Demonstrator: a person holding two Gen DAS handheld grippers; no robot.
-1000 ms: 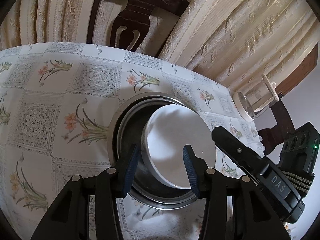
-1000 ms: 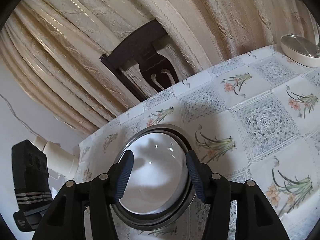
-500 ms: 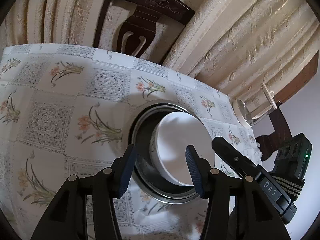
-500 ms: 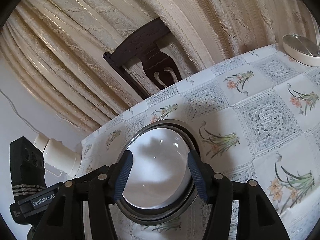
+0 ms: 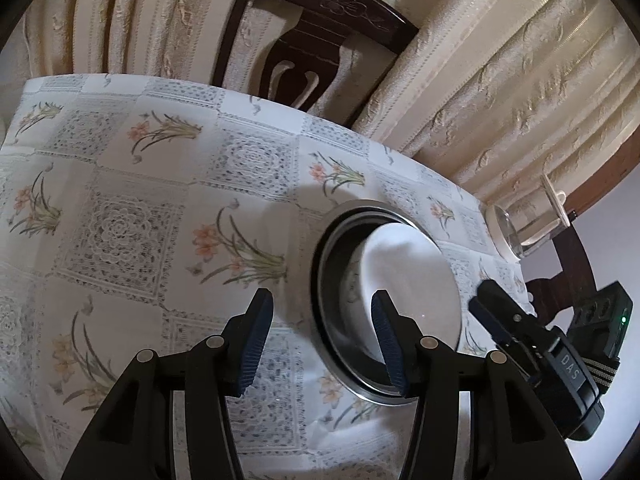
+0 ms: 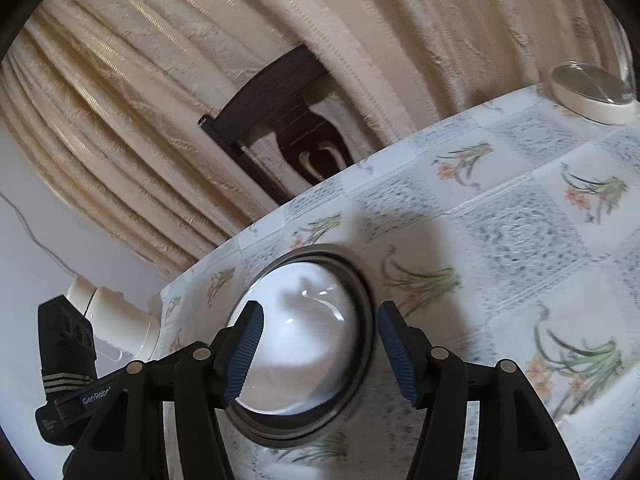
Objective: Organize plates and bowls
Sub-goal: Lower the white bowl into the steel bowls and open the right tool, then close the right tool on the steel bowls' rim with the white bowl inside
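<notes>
A white bowl [image 5: 412, 280] sits inside a steel bowl [image 5: 332, 304] on the floral tablecloth. In the right wrist view the white bowl [image 6: 304, 336] fills the steel bowl [image 6: 364, 320]. My left gripper [image 5: 322, 334] is open and empty, above and to the left of the bowls, its right finger over the steel rim. My right gripper [image 6: 320, 352] is open and empty, its fingers on either side of the stacked bowls from above. The right gripper's body [image 5: 536, 360] shows to the right of the bowls in the left wrist view.
A white dish with a glass lid [image 6: 592, 92] stands at the table's far right edge; it also shows in the left wrist view [image 5: 508, 236]. A dark wooden chair [image 5: 320, 40] stands behind the table against beige curtains. A white cylinder [image 6: 116, 320] lies past the table's left edge.
My left gripper has pulled back and to the left, so the bowls sit further right in its view. My right gripper has lifted slightly. The bowls have not moved.
</notes>
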